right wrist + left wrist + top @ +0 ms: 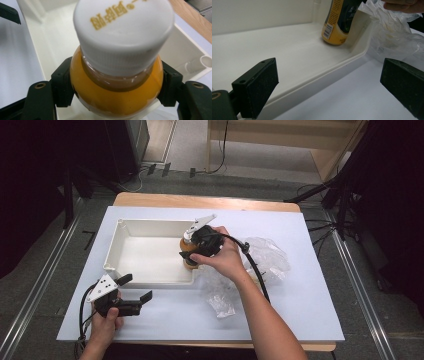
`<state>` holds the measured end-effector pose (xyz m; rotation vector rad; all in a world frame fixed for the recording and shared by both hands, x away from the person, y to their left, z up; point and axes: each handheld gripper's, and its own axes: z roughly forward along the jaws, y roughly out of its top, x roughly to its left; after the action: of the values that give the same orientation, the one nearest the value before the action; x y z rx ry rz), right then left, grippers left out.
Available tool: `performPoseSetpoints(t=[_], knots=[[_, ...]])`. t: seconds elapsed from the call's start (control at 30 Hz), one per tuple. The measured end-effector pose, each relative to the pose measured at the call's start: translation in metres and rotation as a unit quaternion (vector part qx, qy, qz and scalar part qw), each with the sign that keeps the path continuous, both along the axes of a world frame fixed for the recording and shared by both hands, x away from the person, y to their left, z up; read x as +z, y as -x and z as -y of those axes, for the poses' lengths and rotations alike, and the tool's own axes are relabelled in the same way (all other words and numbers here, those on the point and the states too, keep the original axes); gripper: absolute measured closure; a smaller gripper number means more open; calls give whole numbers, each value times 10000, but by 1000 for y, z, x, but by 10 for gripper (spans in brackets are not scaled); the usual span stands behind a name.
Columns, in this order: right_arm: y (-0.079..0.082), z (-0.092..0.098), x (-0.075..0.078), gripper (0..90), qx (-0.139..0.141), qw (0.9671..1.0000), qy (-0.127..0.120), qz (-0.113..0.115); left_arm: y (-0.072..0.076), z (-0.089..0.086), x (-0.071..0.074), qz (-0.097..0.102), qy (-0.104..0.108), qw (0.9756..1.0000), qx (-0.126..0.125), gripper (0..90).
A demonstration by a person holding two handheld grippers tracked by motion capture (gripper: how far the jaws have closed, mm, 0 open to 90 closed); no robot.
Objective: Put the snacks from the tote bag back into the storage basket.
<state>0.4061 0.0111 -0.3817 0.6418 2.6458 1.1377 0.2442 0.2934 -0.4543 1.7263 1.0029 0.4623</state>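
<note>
Two grippers are at work over a white sheet (280, 320) spread on the table. The right gripper (192, 251) is clamped on a yellow bottle (188, 251) with a white cap (123, 35); in the right gripper view the two black pads press against the bottle's shoulder from either side, just under the cap. The bottle stands upright inside a white tray (150, 281), in the corner nearest the right hand (225, 260), its base on the tray floor and close against the tray wall, as the left gripper view shows (337, 22). The left gripper (135, 292) sits apart from the tray, just off its near left corner, with its jaws spread wide and nothing between them; its pads point toward the tray's near rim. A crumpled clear plastic bag (267, 257) lies on the sheet just beside the tray's right end, partly under the right forearm.
</note>
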Motion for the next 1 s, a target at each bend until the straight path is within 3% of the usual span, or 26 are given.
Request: performPoseSetpoints(t=[0.27,0.53,0.63,0.83,1.0], knots=[[-1,2,-6,306,-49,10000,21,-46,0,0,0,4,-4,10000,-1,18],[-4,6,-9,295,36,9994,-208,-267,0,0,0,7,0,10000,-3,18],[-3,8,-5,156,-36,9990,-304,-317,0,0,0,4,0,10000,-3,18],[1,24,3,138,-150,9978,-583,-275,1,0,0,-3,-19,10000,-6,18],[6,39,8,139,-193,9975,-652,-196,0,0,0,0,-11,10000,-6,18]])
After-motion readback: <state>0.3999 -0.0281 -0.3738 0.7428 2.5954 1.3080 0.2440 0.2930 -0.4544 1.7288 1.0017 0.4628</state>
